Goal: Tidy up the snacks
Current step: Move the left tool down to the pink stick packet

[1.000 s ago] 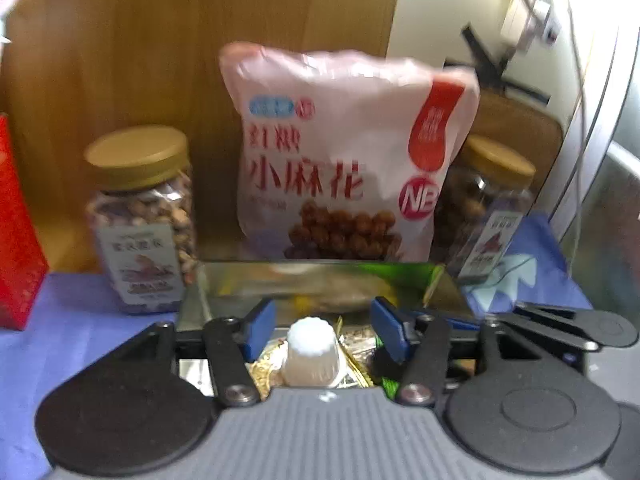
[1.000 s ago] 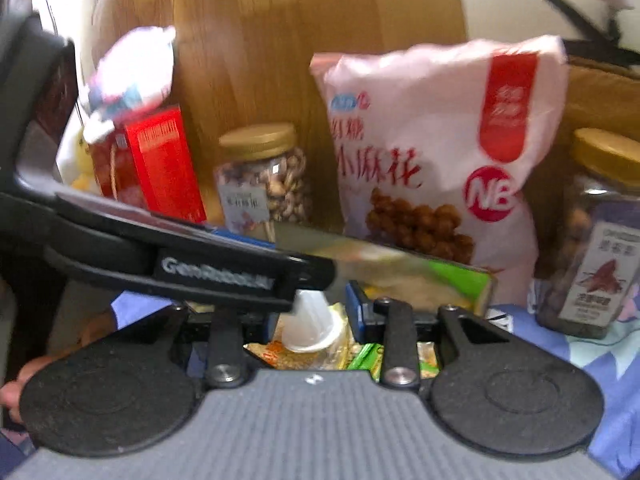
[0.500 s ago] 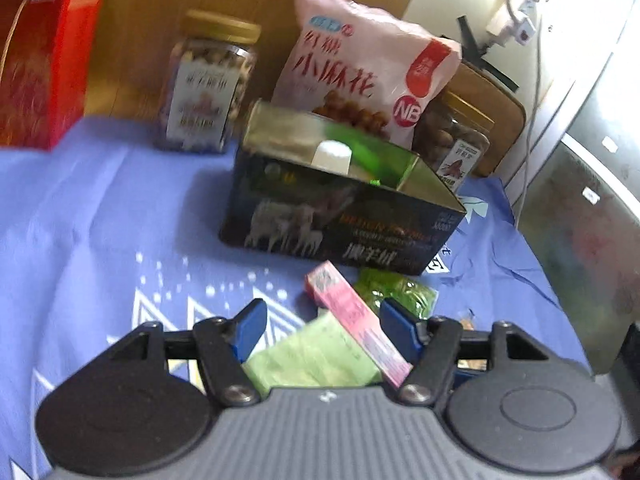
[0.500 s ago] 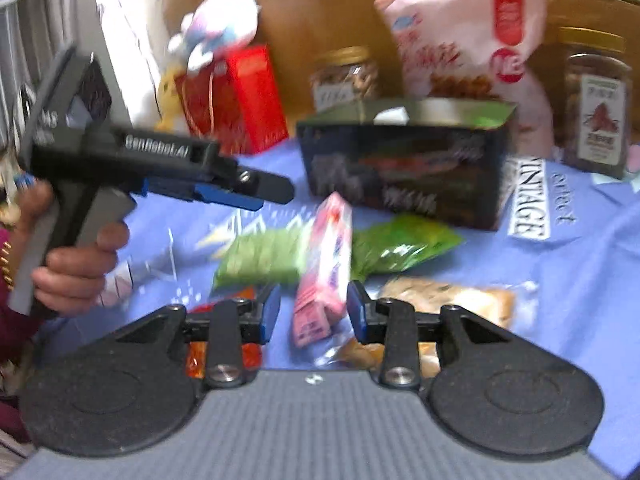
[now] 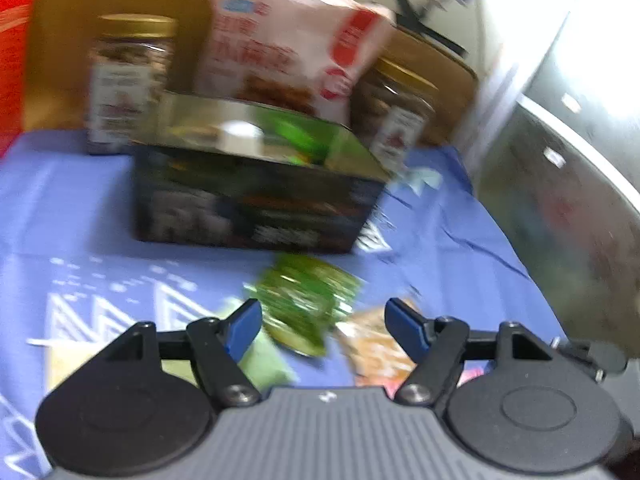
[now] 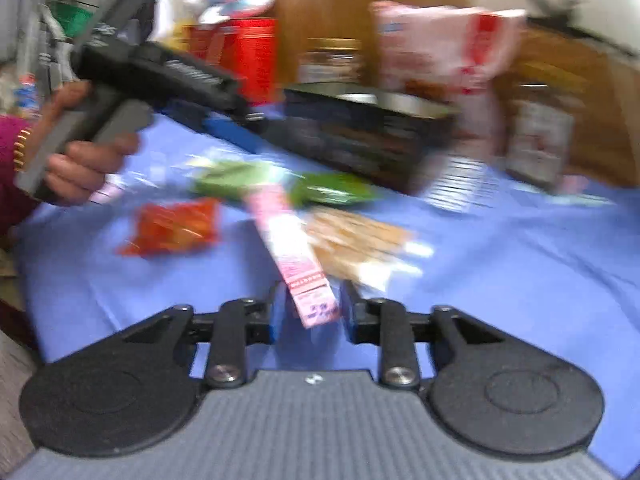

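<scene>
Hovering wide open over a green packet (image 5: pixel 306 300), the left gripper (image 5: pixel 323 322) holds nothing. Right gripper (image 6: pixel 310 312) has its jaws narrowly parted around the near end of a pink box (image 6: pixel 292 256); whether they touch is unclear. Dark tin (image 5: pixel 256 200) sits beyond on the blue cloth (image 6: pixel 500 280).

Open tin (image 5: pixel 256 204) sits ahead of left gripper (image 5: pixel 324 328) on the desk (image 5: pixel 72 216), snack bag (image 5: pixel 288 48) behind it btwn 2 jars (image 5: pixel 128 80). Packet (image 5: pixel 308 300) lies btwn gripper & tin. Long box (image 6: pixel 288 240) reaches fwd from betw. right gripper (image 6: pixel 312 312) fingers
</scene>
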A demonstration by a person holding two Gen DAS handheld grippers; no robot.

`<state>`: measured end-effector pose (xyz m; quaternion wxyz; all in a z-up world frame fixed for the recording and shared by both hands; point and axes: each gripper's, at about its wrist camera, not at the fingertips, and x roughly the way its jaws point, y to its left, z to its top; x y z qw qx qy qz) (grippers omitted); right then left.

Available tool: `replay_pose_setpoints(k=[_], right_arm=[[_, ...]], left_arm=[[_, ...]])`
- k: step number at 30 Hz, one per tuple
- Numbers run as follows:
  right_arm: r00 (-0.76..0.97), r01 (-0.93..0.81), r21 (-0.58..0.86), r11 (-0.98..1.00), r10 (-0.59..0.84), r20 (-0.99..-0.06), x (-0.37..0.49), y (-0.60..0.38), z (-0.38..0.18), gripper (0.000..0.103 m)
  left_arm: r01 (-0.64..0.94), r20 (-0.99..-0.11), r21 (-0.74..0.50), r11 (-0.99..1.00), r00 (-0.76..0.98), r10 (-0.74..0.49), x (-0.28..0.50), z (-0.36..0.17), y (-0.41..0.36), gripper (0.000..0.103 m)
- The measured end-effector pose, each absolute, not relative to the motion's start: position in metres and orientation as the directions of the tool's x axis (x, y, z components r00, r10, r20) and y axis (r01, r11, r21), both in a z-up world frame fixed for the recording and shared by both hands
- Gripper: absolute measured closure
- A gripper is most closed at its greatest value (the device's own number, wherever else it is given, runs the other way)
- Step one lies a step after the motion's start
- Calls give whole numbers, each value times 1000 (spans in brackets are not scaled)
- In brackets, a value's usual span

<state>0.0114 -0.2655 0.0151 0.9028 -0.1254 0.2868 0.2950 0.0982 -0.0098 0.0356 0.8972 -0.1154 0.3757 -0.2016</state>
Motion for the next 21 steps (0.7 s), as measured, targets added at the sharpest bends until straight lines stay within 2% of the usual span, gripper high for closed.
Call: replay_pose_setpoints(k=[2, 5, 9, 10, 12, 14, 17, 21], right_arm=[[703, -512, -15, 859, 409, -582, 7, -290, 15, 62], [711, -482, 72, 873, 438, -551, -7, -303, 10, 62], [725, -516, 15, 856, 446, -525, -13, -286, 2, 61], [718, -531, 13, 847, 458, -525, -11, -284, 1, 59], [711, -557, 2, 831, 478, -516, -2, -278, 1, 39], [698, -593, 4, 805, 517, -496, 7, -278, 6, 33], [647, -646, 34, 763, 571, -506, 21, -281, 4, 30], [578, -679, 94, 728, 609, -543, 33, -276, -7, 30]], left_arm=[[300, -636, -352, 887, 619, -462, 95, 33, -25, 33], [312, -639, -319, 895, 627, -446, 84, 32, -35, 33], [307, -672, -322, 896, 592, -445, 65, 31, -32, 33], [307, -679, -332, 892, 579, -452, 58, 31, -30, 31], [308, -690, -350, 885, 554, -466, 46, 30, -27, 29], [310, -692, -390, 867, 523, -498, 35, 28, -25, 29], [318, -691, -438, 841, 480, -541, 28, 23, -28, 28], [307, -713, -408, 860, 481, -510, 33, 13, -40, 32]])
